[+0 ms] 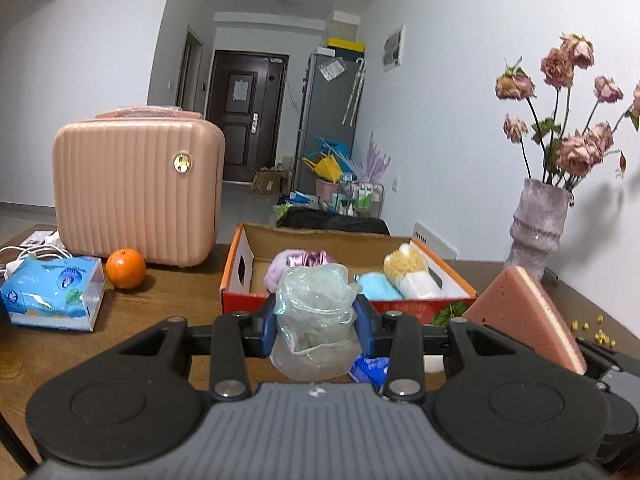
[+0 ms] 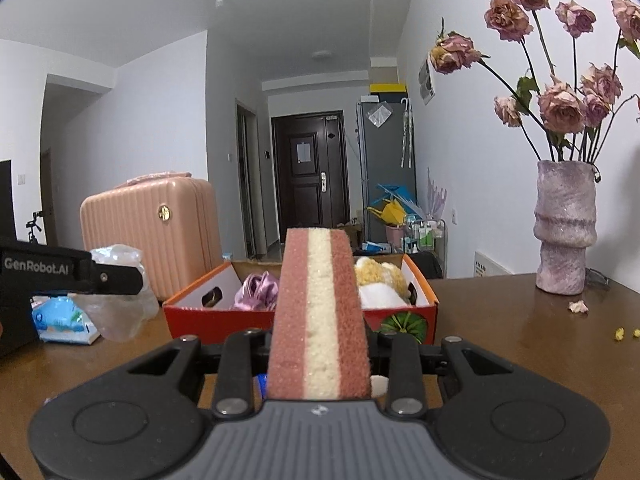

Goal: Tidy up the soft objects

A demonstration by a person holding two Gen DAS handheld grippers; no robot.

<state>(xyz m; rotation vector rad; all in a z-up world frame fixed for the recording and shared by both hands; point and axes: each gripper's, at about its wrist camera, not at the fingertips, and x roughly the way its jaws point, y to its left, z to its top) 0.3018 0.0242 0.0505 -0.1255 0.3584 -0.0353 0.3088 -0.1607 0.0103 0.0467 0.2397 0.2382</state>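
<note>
A wooden table [image 1: 180,292] carries a pink suitcase [image 1: 138,188] and an open cardboard box [image 2: 408,312] already holding soft toys and cloth. The right gripper [image 2: 320,344] is clamped on a pink-and-cream sponge [image 2: 320,304] just before the box. The left gripper [image 1: 316,320] squeezes a clear crumpled plastic bag [image 1: 316,316] beside it.

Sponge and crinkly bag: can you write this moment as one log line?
left hand-held gripper: shut on crinkly bag | right hand-held gripper: shut on sponge | box: soft toys inside, ahead
</note>
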